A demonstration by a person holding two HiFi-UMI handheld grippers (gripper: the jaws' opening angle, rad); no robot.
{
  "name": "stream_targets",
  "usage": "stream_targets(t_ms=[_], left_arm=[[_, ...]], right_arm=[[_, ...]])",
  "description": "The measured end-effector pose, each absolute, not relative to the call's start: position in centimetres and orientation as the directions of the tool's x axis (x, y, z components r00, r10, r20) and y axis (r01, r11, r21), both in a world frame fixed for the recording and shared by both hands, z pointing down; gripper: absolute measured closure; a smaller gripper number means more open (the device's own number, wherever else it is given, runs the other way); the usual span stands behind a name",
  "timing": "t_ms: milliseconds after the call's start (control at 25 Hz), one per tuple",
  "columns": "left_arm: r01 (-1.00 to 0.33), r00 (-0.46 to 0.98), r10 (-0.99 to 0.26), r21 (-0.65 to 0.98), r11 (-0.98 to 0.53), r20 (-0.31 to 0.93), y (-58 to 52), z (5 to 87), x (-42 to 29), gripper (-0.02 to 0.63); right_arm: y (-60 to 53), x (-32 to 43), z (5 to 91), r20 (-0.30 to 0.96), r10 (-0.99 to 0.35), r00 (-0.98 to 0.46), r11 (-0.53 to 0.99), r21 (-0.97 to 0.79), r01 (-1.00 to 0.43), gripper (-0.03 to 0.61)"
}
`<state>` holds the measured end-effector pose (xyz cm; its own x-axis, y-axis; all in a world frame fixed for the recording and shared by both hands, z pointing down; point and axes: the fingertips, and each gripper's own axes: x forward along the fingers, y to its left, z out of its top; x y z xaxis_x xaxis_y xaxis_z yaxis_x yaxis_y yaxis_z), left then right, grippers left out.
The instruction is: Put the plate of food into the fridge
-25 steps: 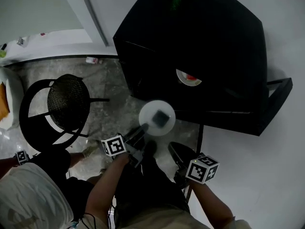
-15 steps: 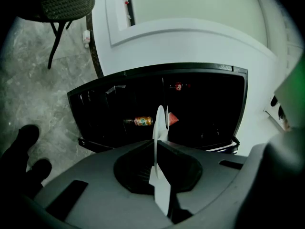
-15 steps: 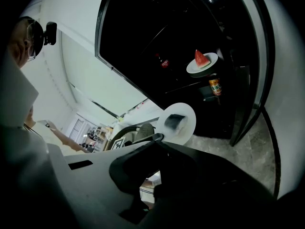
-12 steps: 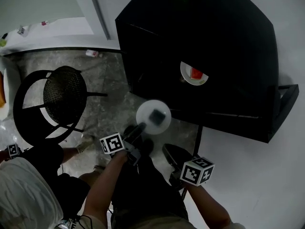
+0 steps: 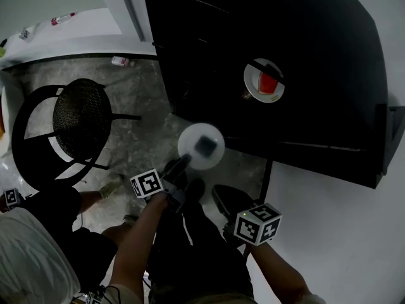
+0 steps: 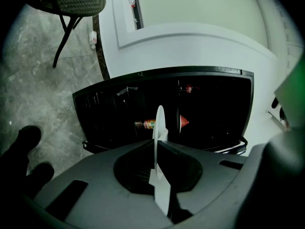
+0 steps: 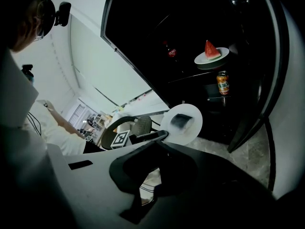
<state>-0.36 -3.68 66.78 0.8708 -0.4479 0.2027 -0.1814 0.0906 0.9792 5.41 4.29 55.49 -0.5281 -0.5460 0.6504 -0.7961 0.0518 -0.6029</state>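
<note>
My left gripper [image 5: 180, 165] is shut on the rim of a white plate [image 5: 200, 146] that carries a dark piece of food. It holds the plate level just in front of the open black fridge [image 5: 209, 62]. In the left gripper view the plate [image 6: 159, 123] stands edge-on between the jaws [image 6: 157, 149]. The right gripper view shows the plate [image 7: 182, 123] from the side. My right gripper [image 7: 155, 144] is shut on nothing and hangs low, to the right of the plate [image 5: 231, 204].
On a shelf inside the fridge sits another plate with a watermelon slice [image 5: 264, 81], with a can [image 7: 222, 82] below it and a bottle [image 7: 171, 51] further in. The fridge door [image 7: 271, 80] stands open at the right. A black round chair [image 5: 79, 119] stands at the left on the stone floor.
The plate and my left gripper have edged forward toward the fridge. The fridge interior and the watermelon plate now show larger and higher in the head view.
</note>
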Motion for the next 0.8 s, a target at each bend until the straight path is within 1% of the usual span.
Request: stream_targets(t_ms=[360, 800], left_arm=[[-0.175, 0.866, -0.456, 0.978, 0.11, 0.206, -3.8, 71.0, -0.2, 0.601], [-0.182, 0.874, -0.436, 0.976, 0.12, 0.217, -4.4, 75.7, 1.5, 0.603]], right_arm=[[5.4, 4.8, 59.0, 0.659, -0.52, -0.544, 0.053, -0.61, -0.79, 0.557], [4.8, 5.0, 62.6, 0.656, -0.511, -0.555, 0.056, -0.619, -0.783, 0.557]])
